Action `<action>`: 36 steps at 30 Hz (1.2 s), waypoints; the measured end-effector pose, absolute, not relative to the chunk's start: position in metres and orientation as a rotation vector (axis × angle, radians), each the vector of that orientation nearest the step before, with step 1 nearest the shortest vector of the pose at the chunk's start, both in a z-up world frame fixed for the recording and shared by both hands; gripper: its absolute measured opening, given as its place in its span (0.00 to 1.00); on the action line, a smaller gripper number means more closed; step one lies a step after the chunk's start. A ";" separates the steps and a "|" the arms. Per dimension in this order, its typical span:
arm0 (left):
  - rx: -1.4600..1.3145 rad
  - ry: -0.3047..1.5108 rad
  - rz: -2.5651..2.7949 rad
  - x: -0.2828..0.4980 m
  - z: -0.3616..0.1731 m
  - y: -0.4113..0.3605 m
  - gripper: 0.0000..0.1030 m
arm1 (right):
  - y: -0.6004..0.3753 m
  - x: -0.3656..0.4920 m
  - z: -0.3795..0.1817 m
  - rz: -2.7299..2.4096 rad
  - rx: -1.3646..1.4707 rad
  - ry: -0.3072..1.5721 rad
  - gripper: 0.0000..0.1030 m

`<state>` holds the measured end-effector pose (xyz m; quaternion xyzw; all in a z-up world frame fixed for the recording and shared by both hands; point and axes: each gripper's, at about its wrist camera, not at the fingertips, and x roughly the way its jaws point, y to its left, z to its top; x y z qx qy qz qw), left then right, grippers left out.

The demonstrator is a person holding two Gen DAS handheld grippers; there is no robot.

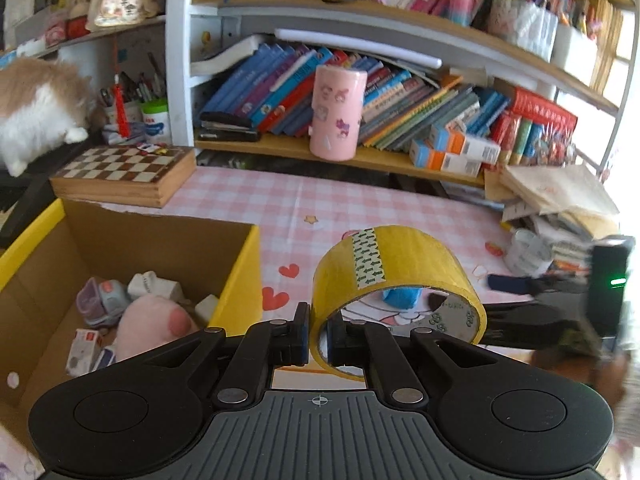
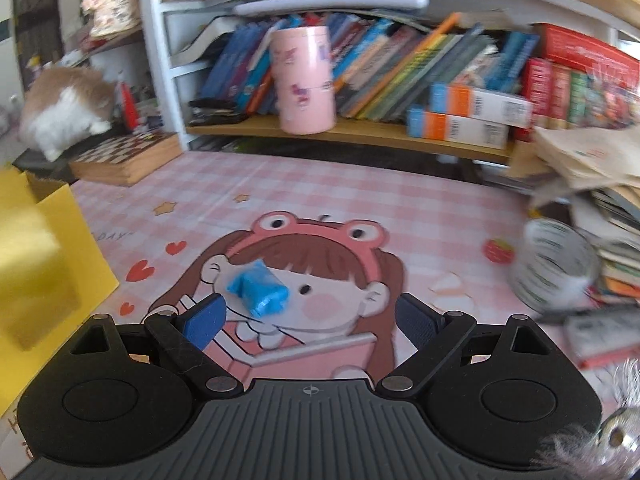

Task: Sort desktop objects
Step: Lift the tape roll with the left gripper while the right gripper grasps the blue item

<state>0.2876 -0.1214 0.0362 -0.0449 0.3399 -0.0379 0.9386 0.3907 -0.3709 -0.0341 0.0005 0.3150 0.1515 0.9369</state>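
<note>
One roll of yellow tape (image 1: 394, 280) was pinched by its wall in my left tool (image 1: 318, 336), one pad inside the ring and one outside, and it hung clear above the pink checked tabletop (image 1: 400, 208). To the left of it stood the yellow cardboard box (image 1: 240, 276), open at the top, with a pink plush (image 1: 154, 324) and some small white boxes (image 1: 154, 286) lying inside. Through the ring of the tape I could see a bit of the blue wrapped thing (image 1: 402, 297) on the tabletop. At the right edge my other tool showed, blurred.

In the right wrist view my right tool (image 2: 310, 316) stood spread wide with nothing between its pads. The blue wrapped thing (image 2: 260, 290) lay on the tabletop (image 2: 420, 208) just ahead of the left blue pad (image 2: 202, 320), on the printed cartoon girl (image 2: 304, 276). A clear tape roll (image 2: 554, 264) sat blurred at the right, near the stacked papers. A pink canister (image 2: 304, 80) stood on the bookshelf behind.
</note>
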 end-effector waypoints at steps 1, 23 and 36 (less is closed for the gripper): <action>-0.107 0.691 -0.074 0.285 0.038 -0.120 0.06 | -0.367 0.397 -0.037 0.331 -0.008 0.646 0.88; -0.186 0.679 -0.037 0.254 0.043 -0.120 0.06 | -0.328 0.443 -0.070 0.418 -0.114 0.703 0.28; -0.201 0.668 -0.062 0.248 0.045 -0.121 0.06 | -0.344 0.402 -0.038 0.420 -0.013 0.650 0.28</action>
